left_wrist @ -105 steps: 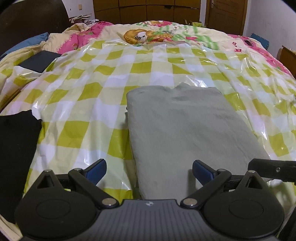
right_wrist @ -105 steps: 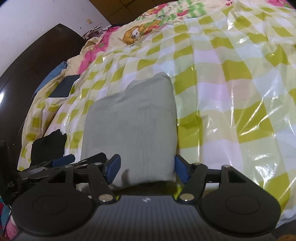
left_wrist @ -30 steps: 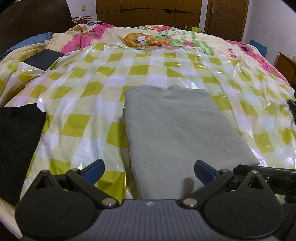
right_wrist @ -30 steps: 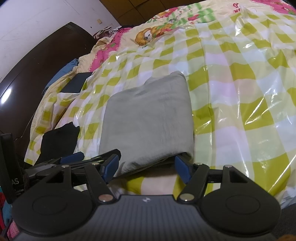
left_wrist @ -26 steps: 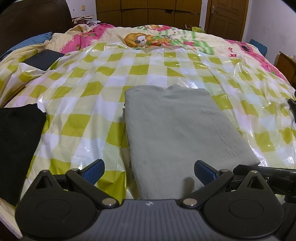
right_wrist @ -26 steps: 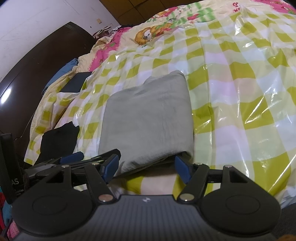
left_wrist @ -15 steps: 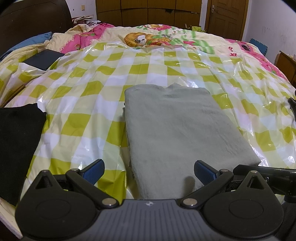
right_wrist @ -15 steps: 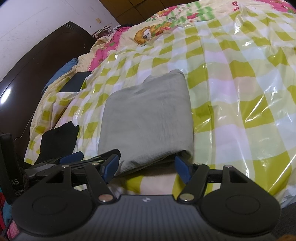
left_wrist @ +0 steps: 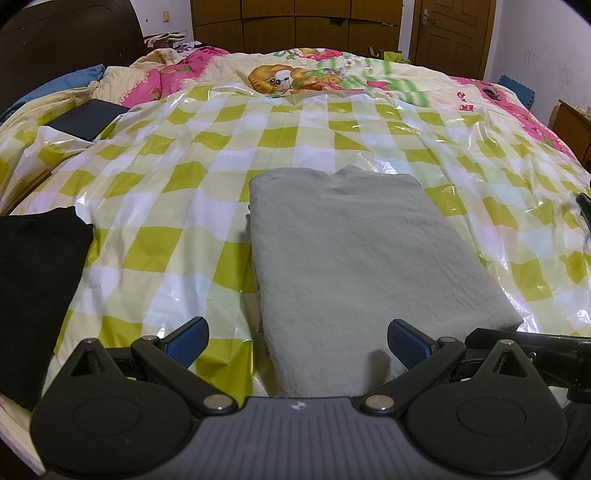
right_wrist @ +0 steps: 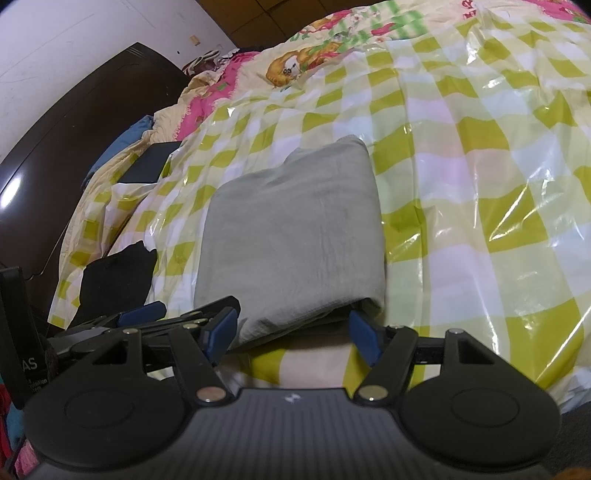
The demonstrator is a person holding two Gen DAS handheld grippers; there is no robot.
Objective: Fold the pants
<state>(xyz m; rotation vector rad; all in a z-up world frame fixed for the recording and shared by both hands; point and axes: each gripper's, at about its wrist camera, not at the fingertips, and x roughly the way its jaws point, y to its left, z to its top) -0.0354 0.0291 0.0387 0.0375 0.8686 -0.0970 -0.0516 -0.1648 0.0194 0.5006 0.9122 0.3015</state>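
The grey pants (left_wrist: 354, 254) lie folded into a flat rectangle on the yellow-and-white checked plastic sheet (left_wrist: 177, 192) over the bed. They also show in the right wrist view (right_wrist: 295, 236). My left gripper (left_wrist: 297, 339) is open and empty, hovering at the near edge of the folded pants. My right gripper (right_wrist: 291, 330) is open and empty, just off the near edge of the pants. The left gripper's blue pads (right_wrist: 142, 312) show at the left of the right wrist view.
A black garment (left_wrist: 33, 280) lies at the left edge of the bed, also in the right wrist view (right_wrist: 114, 280). A dark flat object (left_wrist: 88, 118) rests far left. A dark headboard (right_wrist: 74, 140) stands on the left. Wooden wardrobes (left_wrist: 295, 29) stand behind the bed.
Over the last second almost nothing moves; both grippers hold still and open. Since 3.5 seconds ago both grippers have drawn back a little from the folded pants.
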